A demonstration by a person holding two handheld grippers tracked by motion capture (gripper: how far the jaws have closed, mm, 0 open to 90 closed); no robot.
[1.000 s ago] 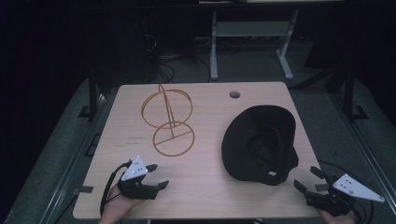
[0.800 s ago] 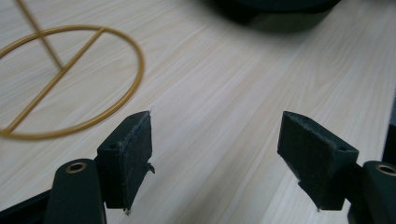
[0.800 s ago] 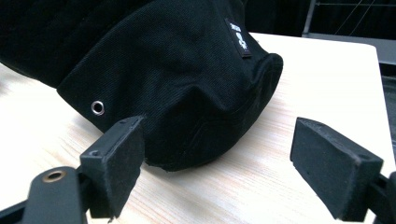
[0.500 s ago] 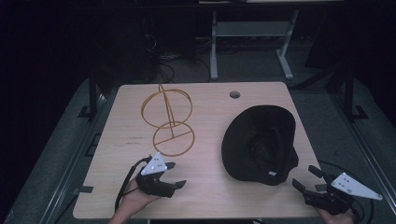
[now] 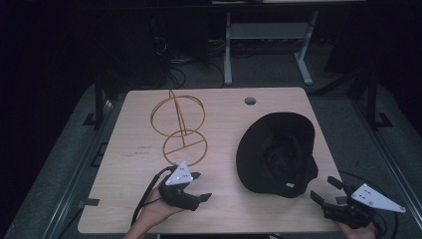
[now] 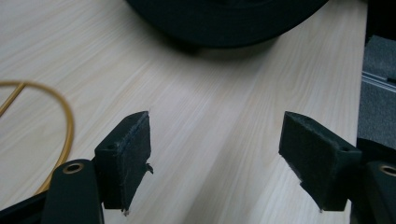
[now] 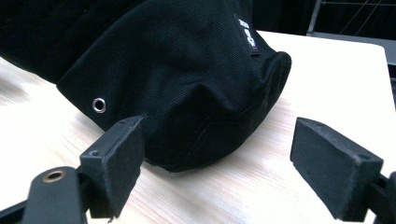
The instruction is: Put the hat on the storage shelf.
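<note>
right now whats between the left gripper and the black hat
Only bare table: the high view shows plain wood between the open left gripper and the black hat, and the left gripper view agrees.

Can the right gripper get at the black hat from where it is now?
Probably yes: the right gripper is open, aimed at the black hat, with bare table between.

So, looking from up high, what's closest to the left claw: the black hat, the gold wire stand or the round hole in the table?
1. Gold wire stand, just beyond the left claw.
2. Black hat, to its right.
3. Round hole, far edge.
</note>
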